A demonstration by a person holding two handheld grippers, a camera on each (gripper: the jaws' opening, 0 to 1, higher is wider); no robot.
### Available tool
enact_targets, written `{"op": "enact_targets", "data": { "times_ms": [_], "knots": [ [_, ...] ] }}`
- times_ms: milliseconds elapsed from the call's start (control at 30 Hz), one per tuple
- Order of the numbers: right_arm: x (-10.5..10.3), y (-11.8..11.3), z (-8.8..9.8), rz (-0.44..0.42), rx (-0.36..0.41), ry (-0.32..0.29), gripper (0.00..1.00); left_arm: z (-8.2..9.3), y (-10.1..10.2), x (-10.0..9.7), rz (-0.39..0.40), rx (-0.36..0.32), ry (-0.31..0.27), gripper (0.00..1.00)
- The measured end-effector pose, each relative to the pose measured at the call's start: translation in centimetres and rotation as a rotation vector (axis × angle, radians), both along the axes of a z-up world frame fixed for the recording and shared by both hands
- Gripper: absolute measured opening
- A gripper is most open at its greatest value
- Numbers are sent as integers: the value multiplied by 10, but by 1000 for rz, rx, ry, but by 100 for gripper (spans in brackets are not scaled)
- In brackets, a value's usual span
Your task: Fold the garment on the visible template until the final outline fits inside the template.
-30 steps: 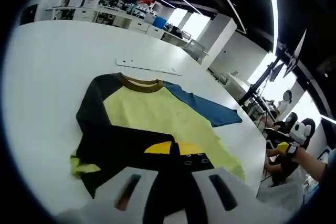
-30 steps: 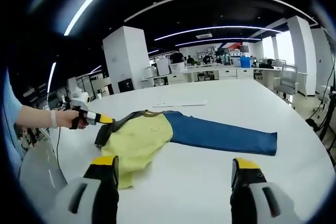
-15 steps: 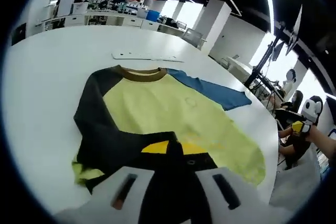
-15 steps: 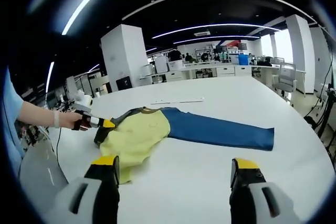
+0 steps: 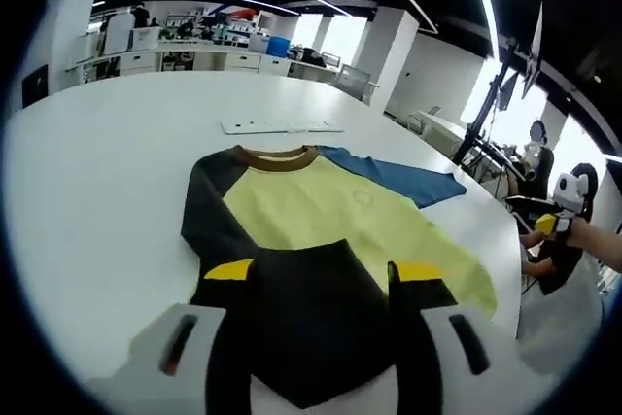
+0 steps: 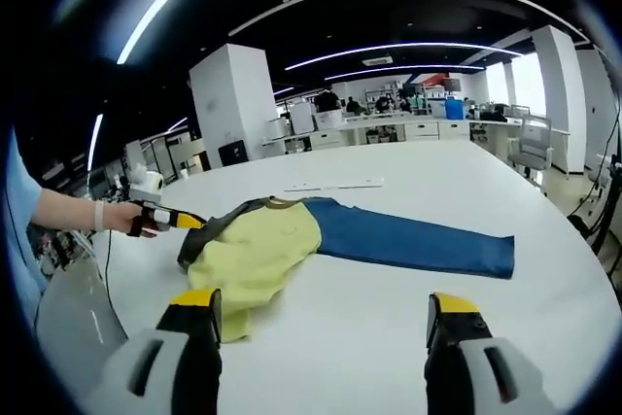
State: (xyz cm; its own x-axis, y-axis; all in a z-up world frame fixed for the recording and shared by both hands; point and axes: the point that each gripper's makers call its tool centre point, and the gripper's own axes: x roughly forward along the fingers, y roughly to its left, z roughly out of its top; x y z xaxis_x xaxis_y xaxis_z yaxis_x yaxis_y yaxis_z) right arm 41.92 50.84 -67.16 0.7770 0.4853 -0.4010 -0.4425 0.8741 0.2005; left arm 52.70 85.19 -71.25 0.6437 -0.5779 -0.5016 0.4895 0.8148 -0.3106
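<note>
At frame centre a yellow cloth shirt [image 5: 330,225] with a brown collar, one black sleeve and one blue sleeve lies on the white counter [image 5: 87,191], the left gripper [image 5: 319,274] open over the folded-in black sleeve.

A white pillar [image 6: 231,104] stands upper left in the right gripper view, desks [image 6: 408,130] line the back, an office chair [image 6: 533,155] sits far right, and ceiling light strips [image 6: 398,49] curve overhead.

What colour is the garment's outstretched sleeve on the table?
Blue; the outstretched sleeve shows best in the right gripper view.
</note>
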Motion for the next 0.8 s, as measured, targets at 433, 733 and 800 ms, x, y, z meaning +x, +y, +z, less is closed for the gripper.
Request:
{"op": "enact_targets", "data": {
  "times_ms": [433, 733, 800],
  "knots": [
    [-5, 0, -7, -4, 9, 13, 87, -12, 36, -14, 31, 47, 13, 40],
    [-7, 0, -11, -11, 11, 27, 87, -23, 40, -26, 35, 35, 51, 29],
    [-7, 0, -11, -10, 10, 27, 87, -24, 41, -26, 39, 33, 52, 29]
  ]
}}
